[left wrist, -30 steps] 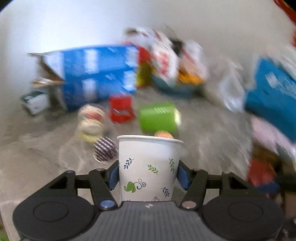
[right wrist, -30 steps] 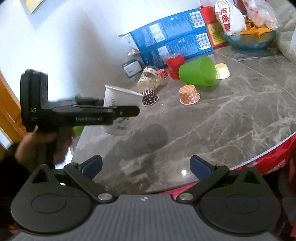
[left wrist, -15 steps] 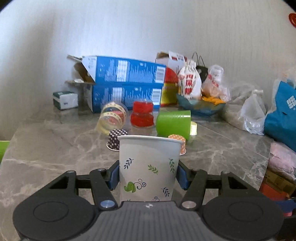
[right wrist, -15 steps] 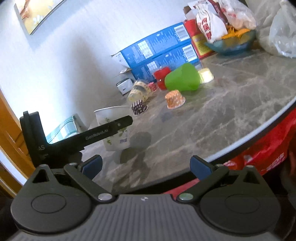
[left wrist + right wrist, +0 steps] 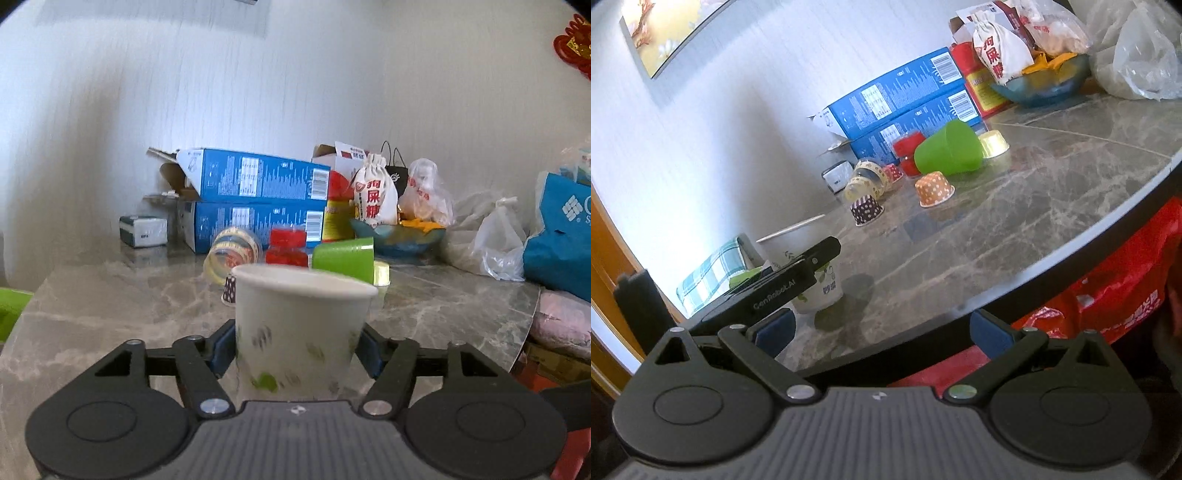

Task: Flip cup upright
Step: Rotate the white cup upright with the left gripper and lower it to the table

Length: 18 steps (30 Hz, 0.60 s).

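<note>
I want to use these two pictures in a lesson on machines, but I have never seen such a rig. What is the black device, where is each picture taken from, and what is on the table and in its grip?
No robot arm is involved: a person holds a two-finger tool in each hand, and each carries a wide-angle camera that looks forward along its fingers.

In the left view, the left tool has its blue pads on either side of a white paper cup with a leaf print, mouth up. In the right view, the right tool is open and empty near the table edge; the same cup shows there from the side, its base on or just above the grey marble table.

Farther back lie a green cup on its side, small patterned baking cups, a tipped jar, a red container and blue boxes.
</note>
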{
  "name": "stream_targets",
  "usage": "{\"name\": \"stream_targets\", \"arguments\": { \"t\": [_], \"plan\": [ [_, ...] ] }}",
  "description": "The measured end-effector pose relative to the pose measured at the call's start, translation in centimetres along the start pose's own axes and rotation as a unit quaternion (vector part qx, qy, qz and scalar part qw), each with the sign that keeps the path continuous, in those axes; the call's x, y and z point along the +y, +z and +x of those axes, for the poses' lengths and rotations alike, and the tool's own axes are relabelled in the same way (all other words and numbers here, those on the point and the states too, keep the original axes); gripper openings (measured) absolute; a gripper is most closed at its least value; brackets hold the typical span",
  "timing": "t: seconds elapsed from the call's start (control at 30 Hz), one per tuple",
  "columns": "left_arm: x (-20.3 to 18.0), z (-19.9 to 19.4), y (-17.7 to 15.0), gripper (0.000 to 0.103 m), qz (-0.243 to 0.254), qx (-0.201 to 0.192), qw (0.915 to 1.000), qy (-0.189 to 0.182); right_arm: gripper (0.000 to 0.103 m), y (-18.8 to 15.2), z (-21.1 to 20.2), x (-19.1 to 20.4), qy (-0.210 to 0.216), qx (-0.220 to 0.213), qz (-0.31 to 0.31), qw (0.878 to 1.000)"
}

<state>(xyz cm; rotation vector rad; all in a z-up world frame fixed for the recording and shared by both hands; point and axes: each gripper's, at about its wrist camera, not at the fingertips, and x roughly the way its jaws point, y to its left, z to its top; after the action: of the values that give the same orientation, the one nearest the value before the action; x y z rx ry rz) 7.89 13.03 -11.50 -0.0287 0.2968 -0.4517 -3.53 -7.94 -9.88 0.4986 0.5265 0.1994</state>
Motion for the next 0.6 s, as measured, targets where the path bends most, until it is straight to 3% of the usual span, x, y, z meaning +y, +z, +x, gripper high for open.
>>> {"name": "stream_targets", "arguments": {
  "t": [0.1, 0.23, 0.47, 0.6],
  "plan": [
    [0.1, 0.2, -0.2, 0.078, -0.007, 0.012, 0.9999, -0.001, 0.102, -0.1, 0.0, 0.2, 0.0, 0.002, -0.004, 1.0],
    [0.3, -1.0, -0.3, 0.085, 0.006, -0.008, 0.9999, 0.004, 0.102, -0.3, -0.4, 0.7, -0.001, -0.009, -0.012, 1.0],
    [1.4, -3.7, -0.6, 0.089, 0.019, -0.024, 0.9992, -0.026, 0.102, -0.5, -0.7, 2.6, -0.008, -0.04, -0.037, 0.998],
    [2.8, -7.0, -1.2, 0.092, 0.003, -0.036, 0.9981, -0.05, 0.102, -0.6, -0.8, 4.0, -0.011, -0.051, -0.048, 0.998]
  ]
}}
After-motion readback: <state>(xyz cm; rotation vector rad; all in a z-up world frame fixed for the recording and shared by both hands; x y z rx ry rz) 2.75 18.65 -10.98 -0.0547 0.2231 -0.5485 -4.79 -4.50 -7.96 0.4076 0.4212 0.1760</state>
